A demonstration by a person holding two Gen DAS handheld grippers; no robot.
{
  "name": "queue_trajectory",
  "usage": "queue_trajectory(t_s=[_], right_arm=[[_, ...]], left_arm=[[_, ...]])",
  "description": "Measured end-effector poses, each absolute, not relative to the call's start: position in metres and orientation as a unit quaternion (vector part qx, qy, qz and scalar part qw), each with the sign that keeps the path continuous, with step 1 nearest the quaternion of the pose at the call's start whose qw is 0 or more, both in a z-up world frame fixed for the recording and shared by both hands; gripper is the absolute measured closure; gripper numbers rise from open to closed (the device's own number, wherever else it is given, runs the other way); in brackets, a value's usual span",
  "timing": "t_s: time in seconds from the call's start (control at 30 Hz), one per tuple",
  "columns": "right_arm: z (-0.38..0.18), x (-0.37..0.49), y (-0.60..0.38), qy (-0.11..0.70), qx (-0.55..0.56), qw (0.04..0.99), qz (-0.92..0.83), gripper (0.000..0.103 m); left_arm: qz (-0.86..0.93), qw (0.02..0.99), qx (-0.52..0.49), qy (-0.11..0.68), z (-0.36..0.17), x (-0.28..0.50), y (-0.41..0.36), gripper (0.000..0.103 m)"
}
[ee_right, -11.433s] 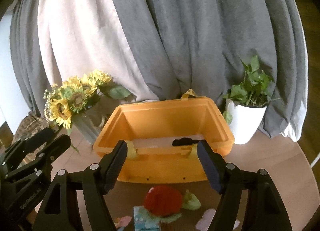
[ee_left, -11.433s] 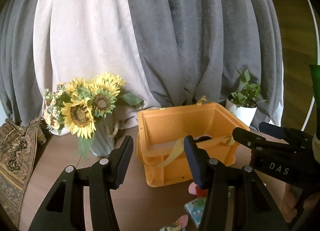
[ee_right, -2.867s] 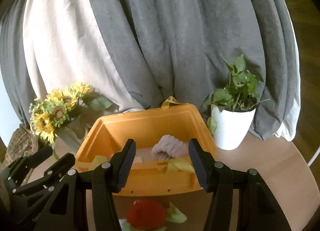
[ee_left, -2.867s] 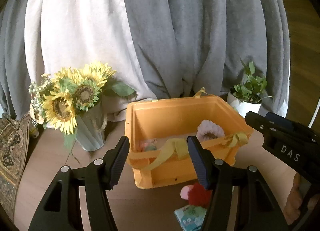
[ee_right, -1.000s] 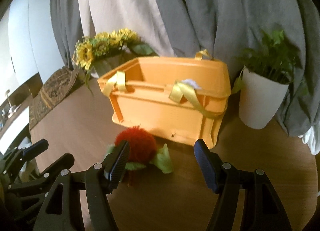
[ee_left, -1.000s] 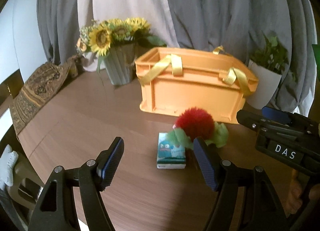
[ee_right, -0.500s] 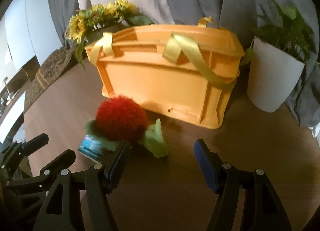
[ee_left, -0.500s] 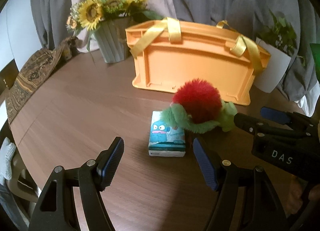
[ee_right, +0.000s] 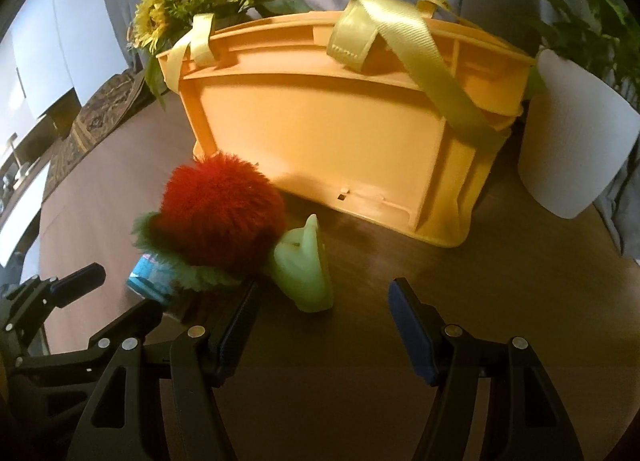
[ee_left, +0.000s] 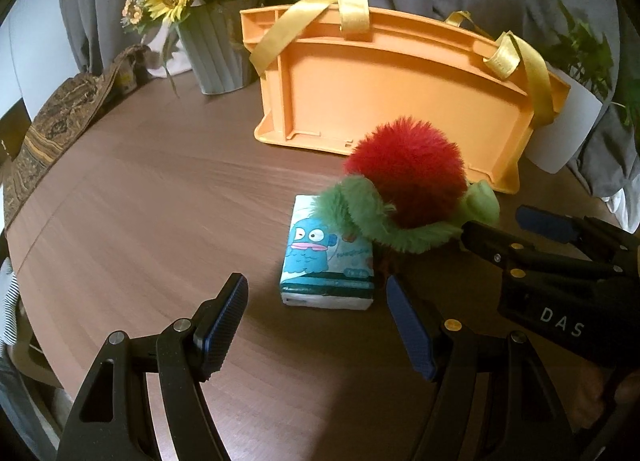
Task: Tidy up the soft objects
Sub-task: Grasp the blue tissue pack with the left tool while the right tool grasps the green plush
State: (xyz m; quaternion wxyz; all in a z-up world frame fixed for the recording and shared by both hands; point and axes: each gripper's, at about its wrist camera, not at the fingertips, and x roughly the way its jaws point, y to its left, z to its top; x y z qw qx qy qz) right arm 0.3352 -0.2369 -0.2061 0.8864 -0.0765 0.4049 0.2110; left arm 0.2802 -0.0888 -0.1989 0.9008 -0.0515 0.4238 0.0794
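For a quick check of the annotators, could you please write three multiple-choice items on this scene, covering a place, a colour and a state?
1. Where does the red plush toy lie?
A. inside the orange crate
B. on the table in front of the crate
C. by the sunflower vase

2. What colour are the crate's straps?
A. yellow
B. blue
C. white

3. How are the left tongs?
A. shut on the tissue pack
B. open, empty
C. shut on the toy

Answers: 1 B, it rests on the wood before the crate wall; 2 A, the loops are yellow; 3 B, the pads stand apart, holding nothing.
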Motion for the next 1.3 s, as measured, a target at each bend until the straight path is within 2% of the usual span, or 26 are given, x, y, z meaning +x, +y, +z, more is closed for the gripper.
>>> queue_trajectory(t_s=[0.2,0.4,0.57,0.67,0.73,1.3], right_arm=[[-0.209,0.34,-0.231,0.4,-0.089,0.885,0.221,0.037],[-0.211,0.342,-0.227,0.394,-0.097,0.885,0.226,0.045],[-0.214,0.345,-0.22,0.392,-0.101,0.884,0.234,0.051],[-0.215,0.345,-0.216,0.391,-0.101,0.882,0.243,0.059],[-0.214,0.345,-0.215,0.39,-0.101,0.882,0.247,0.068],[-0.195,0.325,-0.233,0.377,-0.09,0.899,0.205,0.07]], left_arm=[[0.081,0.898,-0.052,0.429,-0.205,0.289,-0.09,0.032],[0.084,0.897,-0.051,0.432,-0.211,0.296,-0.087,0.033],[0.079,0.897,-0.057,0.432,-0.213,0.299,-0.084,0.043],[0.075,0.897,-0.062,0.432,-0.213,0.299,-0.084,0.05],[0.078,0.896,-0.064,0.432,-0.213,0.298,-0.084,0.051],[0.084,0.911,-0.057,0.399,-0.186,0.273,-0.09,0.052]])
